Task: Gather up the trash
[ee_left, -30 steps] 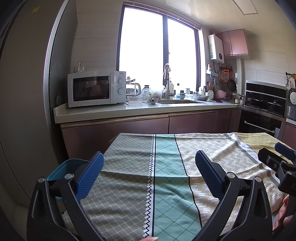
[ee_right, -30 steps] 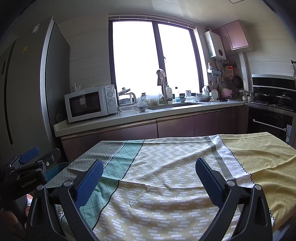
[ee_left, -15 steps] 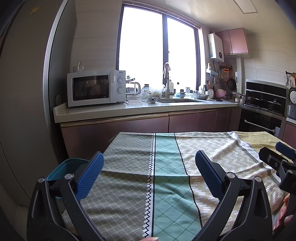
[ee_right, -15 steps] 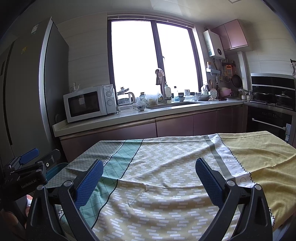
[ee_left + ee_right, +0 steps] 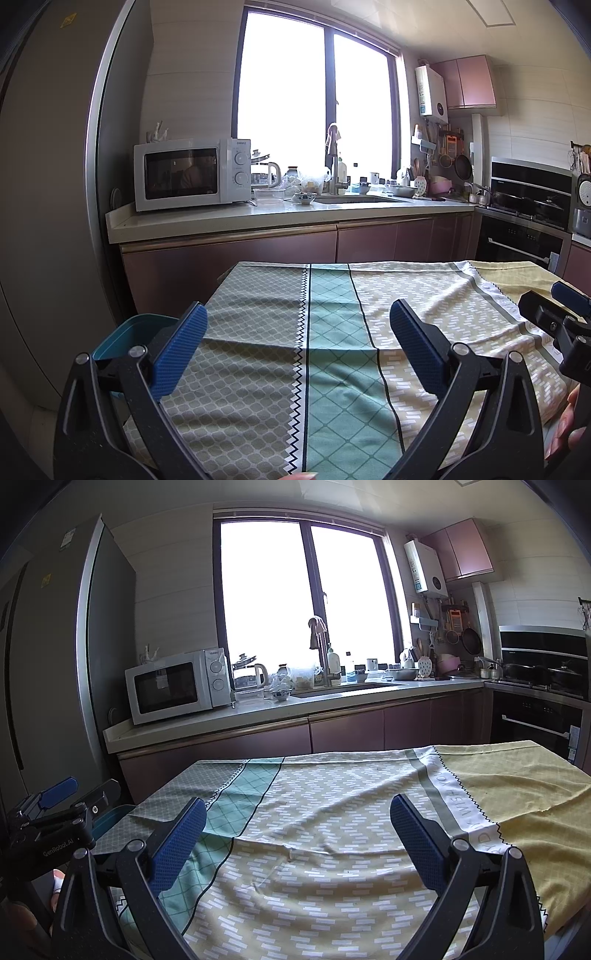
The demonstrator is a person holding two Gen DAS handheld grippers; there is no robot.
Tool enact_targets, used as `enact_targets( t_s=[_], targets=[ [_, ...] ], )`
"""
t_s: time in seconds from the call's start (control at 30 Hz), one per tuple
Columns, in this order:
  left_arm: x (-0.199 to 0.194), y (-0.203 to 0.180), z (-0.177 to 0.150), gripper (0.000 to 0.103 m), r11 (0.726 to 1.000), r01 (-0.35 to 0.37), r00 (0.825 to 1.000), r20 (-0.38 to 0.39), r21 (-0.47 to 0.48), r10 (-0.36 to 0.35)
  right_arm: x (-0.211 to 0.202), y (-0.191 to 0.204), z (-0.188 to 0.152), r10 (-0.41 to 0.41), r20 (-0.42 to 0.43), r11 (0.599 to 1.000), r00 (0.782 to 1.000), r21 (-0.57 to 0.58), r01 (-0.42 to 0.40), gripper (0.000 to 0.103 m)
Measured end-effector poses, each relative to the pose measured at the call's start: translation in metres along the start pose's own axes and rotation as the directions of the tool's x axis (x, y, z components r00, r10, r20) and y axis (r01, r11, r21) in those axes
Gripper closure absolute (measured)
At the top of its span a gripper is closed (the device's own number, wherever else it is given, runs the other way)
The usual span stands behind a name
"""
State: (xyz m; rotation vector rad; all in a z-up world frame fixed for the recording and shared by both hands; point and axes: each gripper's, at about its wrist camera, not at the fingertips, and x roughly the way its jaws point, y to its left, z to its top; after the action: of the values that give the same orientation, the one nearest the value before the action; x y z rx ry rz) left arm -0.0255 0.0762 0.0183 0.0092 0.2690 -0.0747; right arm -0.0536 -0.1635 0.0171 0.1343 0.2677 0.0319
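My left gripper (image 5: pixel 297 319) is open and empty, held above the near left part of a table covered with a patterned cloth (image 5: pixel 332 295). My right gripper (image 5: pixel 297 814) is open and empty above the cloth's (image 5: pixel 332 794) middle. A teal bin (image 5: pixel 129 332) stands off the table's left edge, partly hidden behind my left finger; its rim also shows in the right wrist view (image 5: pixel 110 818). I see no trash on the cloth. The right gripper shows at the right edge of the left wrist view (image 5: pixel 561 314), and the left gripper at the left edge of the right wrist view (image 5: pixel 62 812).
A kitchen counter (image 5: pixel 288 216) runs along the far wall with a white microwave (image 5: pixel 192 173), a kettle, a sink and dishes. A tall grey fridge (image 5: pixel 48 664) stands on the left. An oven and stove (image 5: pixel 524 221) are on the right.
Both views have tilted slightly; the scene sits a little lower in the frames. Both grippers stay open and empty.
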Motion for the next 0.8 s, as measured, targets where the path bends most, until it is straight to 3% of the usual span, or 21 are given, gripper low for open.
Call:
enact_targets(
  t_s=[0.8],
  targets=[
    [0.0026,-0.0016,-0.0056,0.006,1.0,0.004,1.0,-0.007,0.002,-0.004,-0.0015,0.0011,-0.0008,-0.01,0.001,1.0,1.0,0.002,0.01,0.007]
  ],
)
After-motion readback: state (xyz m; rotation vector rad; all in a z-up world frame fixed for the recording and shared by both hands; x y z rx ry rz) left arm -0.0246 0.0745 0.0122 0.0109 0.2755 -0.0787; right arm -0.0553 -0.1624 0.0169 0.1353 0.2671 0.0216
